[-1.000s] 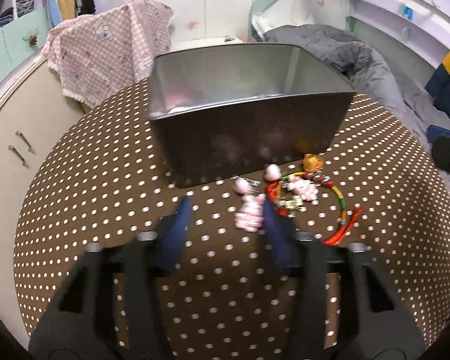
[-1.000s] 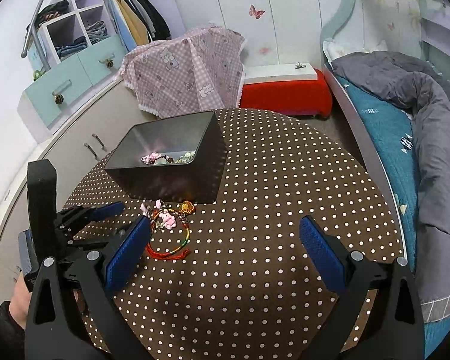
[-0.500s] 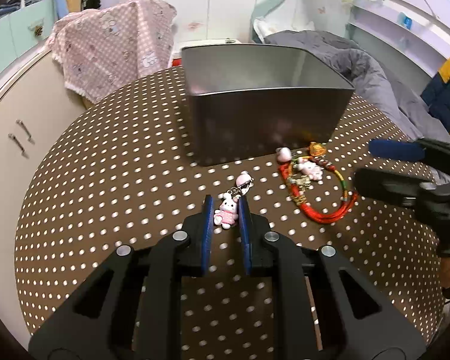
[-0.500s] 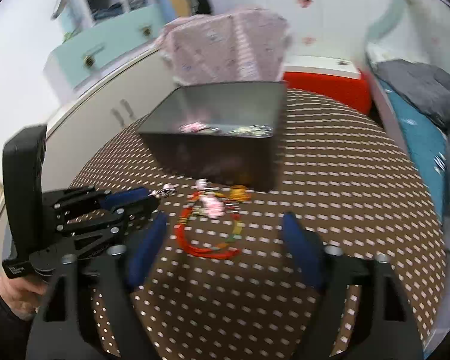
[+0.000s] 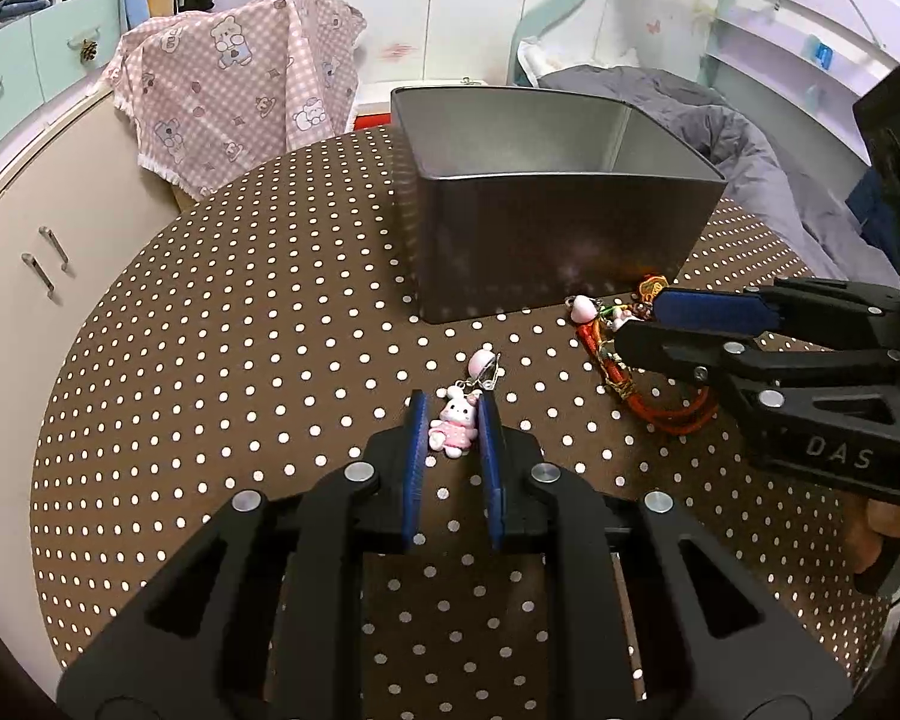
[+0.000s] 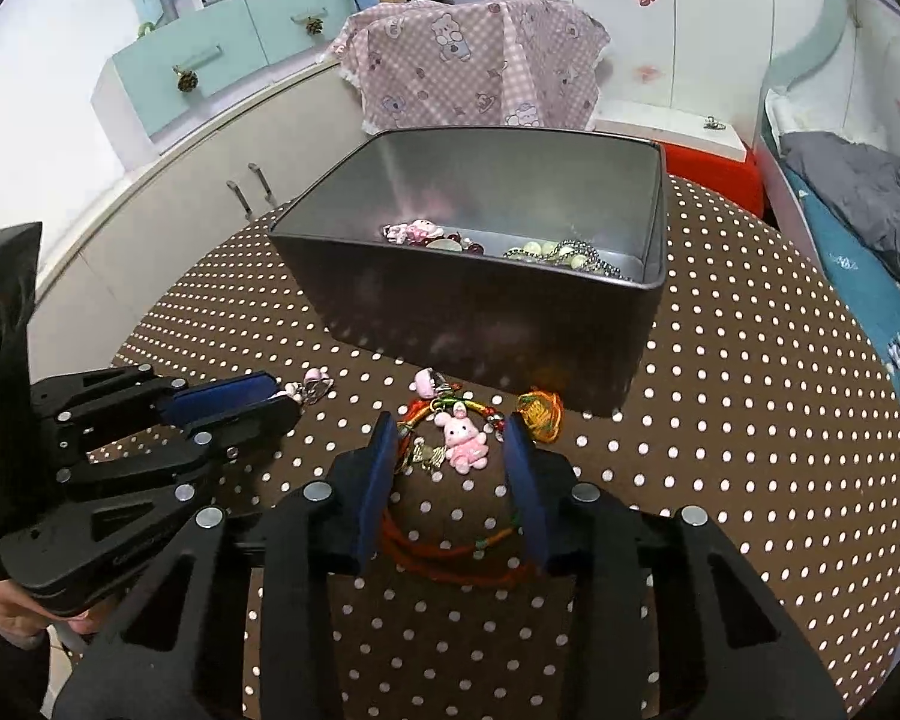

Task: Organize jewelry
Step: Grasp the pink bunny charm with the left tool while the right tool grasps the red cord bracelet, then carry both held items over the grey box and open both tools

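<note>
Left gripper (image 5: 453, 420): jaws nearly closed around a pink bunny charm (image 5: 453, 431) lying on the dotted table (image 5: 210, 360), short of the tin (image 5: 546, 240). Right gripper (image 6: 453, 447): jaws half open, straddling a second bunny (image 6: 465, 435) and the red cord bracelet (image 6: 450, 552) beside the tin's near wall; whether the pads touch either is unclear. Beads (image 6: 546, 251) lie inside the tin.
</note>
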Demonstrator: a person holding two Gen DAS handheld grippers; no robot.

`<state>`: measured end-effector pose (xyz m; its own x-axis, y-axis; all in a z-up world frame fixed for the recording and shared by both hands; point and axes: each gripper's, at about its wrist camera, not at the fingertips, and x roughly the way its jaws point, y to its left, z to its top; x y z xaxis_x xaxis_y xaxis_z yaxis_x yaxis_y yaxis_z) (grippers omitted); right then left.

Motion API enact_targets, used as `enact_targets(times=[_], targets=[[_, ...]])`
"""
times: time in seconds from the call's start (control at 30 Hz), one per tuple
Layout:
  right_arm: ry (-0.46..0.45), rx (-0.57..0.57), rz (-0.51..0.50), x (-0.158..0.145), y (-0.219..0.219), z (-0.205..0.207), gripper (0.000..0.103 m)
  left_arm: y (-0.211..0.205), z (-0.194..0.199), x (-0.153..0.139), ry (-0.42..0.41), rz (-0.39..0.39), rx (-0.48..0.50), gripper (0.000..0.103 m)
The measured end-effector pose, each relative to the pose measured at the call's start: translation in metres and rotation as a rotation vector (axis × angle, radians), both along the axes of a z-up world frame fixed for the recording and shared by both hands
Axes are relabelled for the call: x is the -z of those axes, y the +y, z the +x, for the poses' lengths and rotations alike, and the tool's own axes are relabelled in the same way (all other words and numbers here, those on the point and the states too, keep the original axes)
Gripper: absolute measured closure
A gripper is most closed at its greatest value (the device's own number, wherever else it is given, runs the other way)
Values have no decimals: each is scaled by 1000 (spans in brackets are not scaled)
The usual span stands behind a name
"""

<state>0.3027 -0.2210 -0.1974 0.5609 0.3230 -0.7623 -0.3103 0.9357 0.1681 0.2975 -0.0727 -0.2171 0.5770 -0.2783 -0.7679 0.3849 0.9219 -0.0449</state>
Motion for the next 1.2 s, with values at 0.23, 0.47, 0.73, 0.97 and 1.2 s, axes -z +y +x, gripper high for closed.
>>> enact_targets(times=[0.23, 0.47, 0.73, 0.97, 1.2], targets=[[16, -6, -39, 5, 9, 6, 82, 2, 3, 0, 3, -9, 3, 85], [2, -1, -40, 5, 14, 4, 87, 1, 4, -1, 7, -33, 24, 87], [-55, 18, 122, -30, -17, -18, 87, 10, -6, -13, -12, -72, 21, 87], [-104, 42, 195, -61, -44, -28, 87, 18, -17, -46, -79, -100, 21, 87], [-180, 38, 200, -94, -50, -32, 87, 27, -23, -83, -145, -140, 27, 87]])
